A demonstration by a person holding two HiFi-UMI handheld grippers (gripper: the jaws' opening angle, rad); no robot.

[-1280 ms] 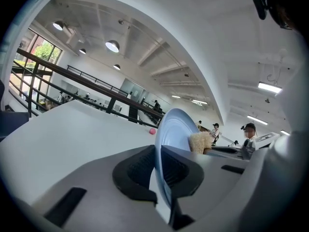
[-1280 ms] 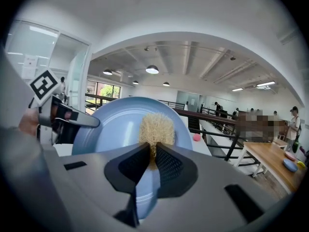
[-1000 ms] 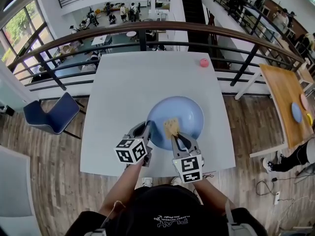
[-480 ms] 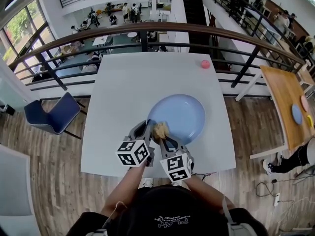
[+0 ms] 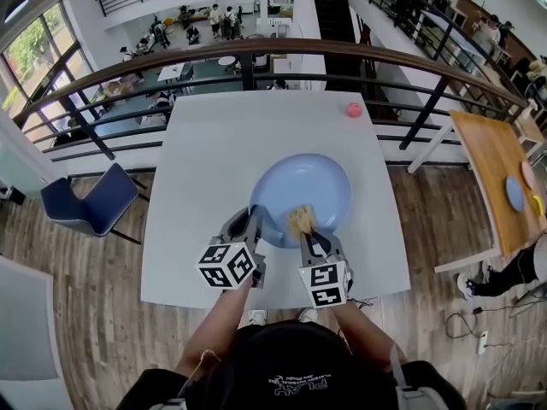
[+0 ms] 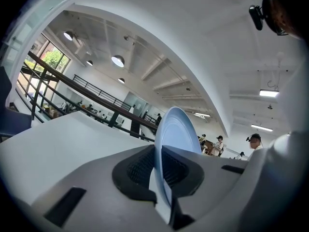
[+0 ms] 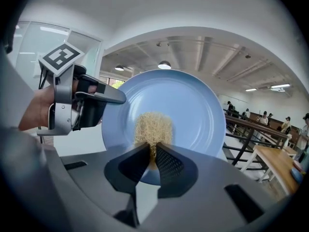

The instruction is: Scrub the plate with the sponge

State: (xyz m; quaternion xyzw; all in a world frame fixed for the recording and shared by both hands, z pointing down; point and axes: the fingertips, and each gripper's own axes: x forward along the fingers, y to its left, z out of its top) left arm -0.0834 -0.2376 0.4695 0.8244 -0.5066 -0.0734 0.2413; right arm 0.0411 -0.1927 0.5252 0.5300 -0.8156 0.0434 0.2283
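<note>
Nearest, the left gripper [image 5: 250, 222] is clamped on the near-left rim of the blue plate [image 5: 320, 178] — the rim runs between its jaws. Just beside it, the right gripper [image 5: 304, 231] pinches the tan sponge [image 5: 299, 219] against the plate's near part. The plate is on the white table [image 5: 214, 143]; a small pink ball [image 5: 354, 109] lies near the far right corner, by the railing [image 5: 256, 49].

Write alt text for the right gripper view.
The right gripper holds a tan sponge against a light blue plate, while the left gripper clamps the plate's left rim. A railing and wooden table show behind, at right.
</note>
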